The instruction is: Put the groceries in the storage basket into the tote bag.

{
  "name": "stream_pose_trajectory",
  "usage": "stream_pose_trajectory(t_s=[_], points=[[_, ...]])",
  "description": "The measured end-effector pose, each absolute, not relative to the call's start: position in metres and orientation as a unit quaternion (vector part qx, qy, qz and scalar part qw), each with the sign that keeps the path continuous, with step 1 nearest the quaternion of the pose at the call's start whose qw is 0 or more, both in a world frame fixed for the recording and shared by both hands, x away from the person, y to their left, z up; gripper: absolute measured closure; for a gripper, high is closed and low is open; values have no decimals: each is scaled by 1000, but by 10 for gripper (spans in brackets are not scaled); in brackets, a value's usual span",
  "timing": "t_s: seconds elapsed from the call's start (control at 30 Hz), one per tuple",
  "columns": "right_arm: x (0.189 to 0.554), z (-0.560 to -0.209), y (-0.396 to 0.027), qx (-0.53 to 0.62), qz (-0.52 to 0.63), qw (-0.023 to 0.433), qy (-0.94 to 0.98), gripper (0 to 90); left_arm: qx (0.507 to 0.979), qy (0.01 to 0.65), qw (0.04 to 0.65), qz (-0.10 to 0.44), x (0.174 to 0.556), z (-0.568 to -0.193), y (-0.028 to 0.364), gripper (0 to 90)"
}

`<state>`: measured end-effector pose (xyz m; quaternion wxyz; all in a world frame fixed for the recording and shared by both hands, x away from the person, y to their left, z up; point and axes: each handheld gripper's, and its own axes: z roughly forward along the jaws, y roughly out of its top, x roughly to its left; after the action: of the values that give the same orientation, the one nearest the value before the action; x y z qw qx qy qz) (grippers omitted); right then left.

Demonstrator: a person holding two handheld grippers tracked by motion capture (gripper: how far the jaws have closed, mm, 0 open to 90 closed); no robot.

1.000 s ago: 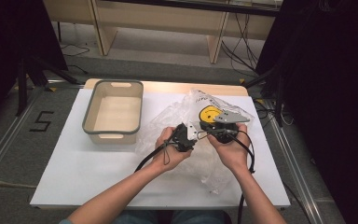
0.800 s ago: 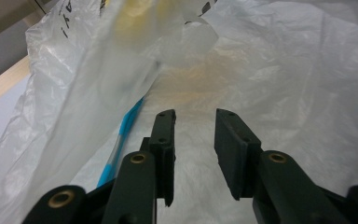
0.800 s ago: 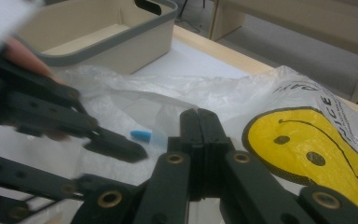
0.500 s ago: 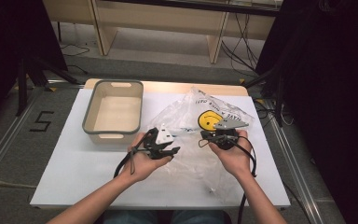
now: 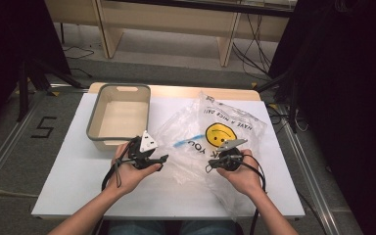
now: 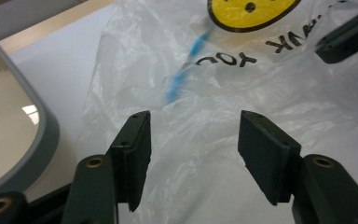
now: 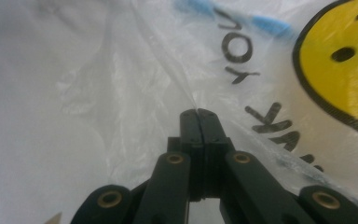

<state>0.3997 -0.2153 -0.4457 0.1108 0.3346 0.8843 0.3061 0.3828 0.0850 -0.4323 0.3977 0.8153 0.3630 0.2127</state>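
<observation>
Far left on white table (image 5: 68, 186): grey rectangular plastic tub (image 5: 119, 117) with cream inside, holding nothing. Just right of tub, left gripper (image 5: 162, 159), jaws apart and just been opening, nothing pinched, crinkled bag film lying ahead of them. Centre to right: clear plastic bag (image 5: 203, 139) printed with yellow smiley face, blue streak inside. Right gripper (image 7: 198, 113), jaws pressed together on a fold of the bag.
</observation>
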Motion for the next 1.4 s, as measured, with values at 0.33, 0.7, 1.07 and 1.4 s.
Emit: stream_pose_trajectory(t_s=[0.33, 0.7, 1.07, 1.4], points=[[393, -464, -212, 328, 278, 80, 899, 878, 813, 385, 375, 222, 383, -448, 101, 397], [386, -431, -238, 369, 385, 148, 833, 614, 807, 400, 373, 222, 381, -454, 112, 355], [378, -427, -270, 398, 400, 184, 805, 501, 805, 406, 375, 213, 377, -460, 119, 343], [375, -428, -279, 409, 403, 194, 795, 485, 804, 407, 374, 217, 379, -460, 119, 343]])
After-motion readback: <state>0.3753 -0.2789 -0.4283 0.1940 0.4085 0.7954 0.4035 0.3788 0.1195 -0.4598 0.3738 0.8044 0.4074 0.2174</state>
